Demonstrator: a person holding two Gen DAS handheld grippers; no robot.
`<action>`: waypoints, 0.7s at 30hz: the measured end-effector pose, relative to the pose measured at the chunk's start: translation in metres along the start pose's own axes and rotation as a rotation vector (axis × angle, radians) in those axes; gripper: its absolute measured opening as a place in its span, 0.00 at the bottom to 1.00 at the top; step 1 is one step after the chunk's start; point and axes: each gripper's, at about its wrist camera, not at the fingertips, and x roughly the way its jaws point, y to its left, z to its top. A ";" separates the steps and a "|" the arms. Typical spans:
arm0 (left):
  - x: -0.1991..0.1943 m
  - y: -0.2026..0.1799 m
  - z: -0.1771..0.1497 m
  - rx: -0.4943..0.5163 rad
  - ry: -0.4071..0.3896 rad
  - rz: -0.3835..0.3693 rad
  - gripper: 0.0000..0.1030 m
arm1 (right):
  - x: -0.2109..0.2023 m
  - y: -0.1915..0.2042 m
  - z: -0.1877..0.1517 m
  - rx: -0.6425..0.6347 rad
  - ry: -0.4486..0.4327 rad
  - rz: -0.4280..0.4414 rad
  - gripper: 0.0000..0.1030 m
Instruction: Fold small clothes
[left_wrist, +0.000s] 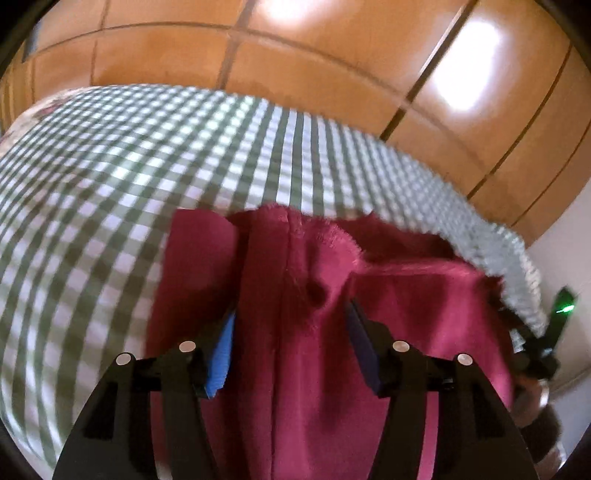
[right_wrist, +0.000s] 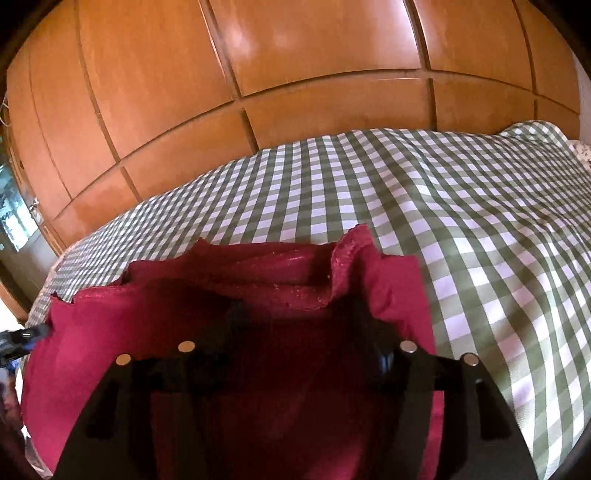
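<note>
A dark red garment (left_wrist: 314, 332) lies on a bed covered in a green-and-white checked bedspread (left_wrist: 110, 184), near the edge closest to both cameras. Its fabric is bunched into folds, with a seam running down the middle in the left wrist view and a fuzzy raised flap (right_wrist: 349, 251) standing up along its far edge in the right wrist view.

The left gripper (left_wrist: 291, 321) hangs over the garment with its fingers spread apart; the cloth shows between them, and the blue pad (left_wrist: 221, 354) on one side does not press on it. The right gripper (right_wrist: 299, 325) sits low over the same garment, also with its fingers apart, red cloth filling the gap; its pads are in shadow, and no pinch is visible.

At the right edge of the left wrist view a part of the other gripper shows, with a small green light (left_wrist: 563, 308). Behind the bed stands a wall of orange-brown wooden wardrobe panels (right_wrist: 295, 74).
</note>
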 end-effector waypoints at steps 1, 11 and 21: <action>0.004 0.001 -0.001 0.000 0.001 0.017 0.44 | -0.001 0.000 0.000 0.000 -0.001 0.002 0.63; -0.011 0.030 0.001 -0.103 -0.084 0.069 0.09 | 0.002 0.004 -0.001 -0.009 -0.005 -0.056 0.63; -0.002 -0.002 -0.008 0.070 -0.071 0.221 0.55 | 0.004 0.006 -0.003 -0.026 -0.003 -0.068 0.66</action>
